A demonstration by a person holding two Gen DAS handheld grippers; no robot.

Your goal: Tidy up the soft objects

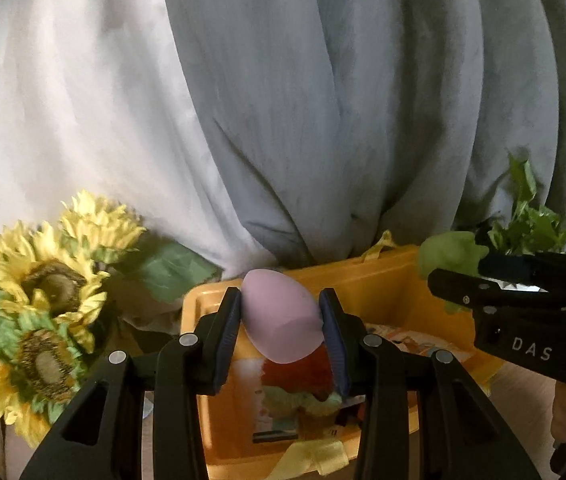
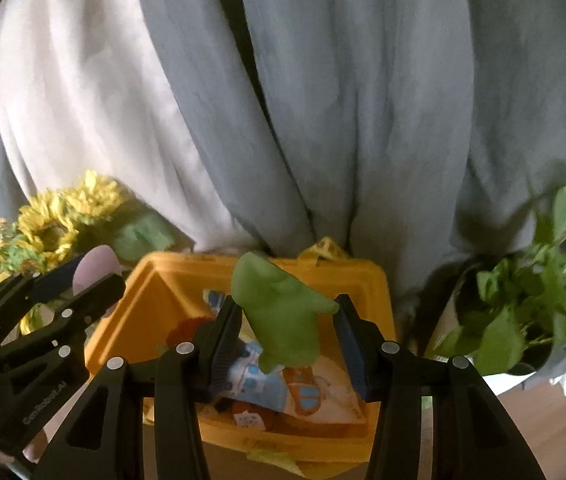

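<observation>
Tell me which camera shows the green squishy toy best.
The right wrist view: the green toy sits centered in the right claw, whole shape visible. The left wrist view catches only part of it at the edge.

A wooden surface (image 2: 531, 412) shows below and right of the right gripper's fingers, and again low at the right of the left wrist view (image 1: 523, 392). A yellow bin (image 2: 163, 304) stands on it, straight ahead of and beneath both tools, with printed cloth and other soft things inside. A potted plant (image 2: 523, 308) stands to the right of the bin, near it. Sunflowers (image 1: 43, 280) stand to the left of the bin; what holds them cannot be made out. Grey and white curtains (image 1: 283, 100) hang behind all three, reaching down to the bin's far rim.
</observation>
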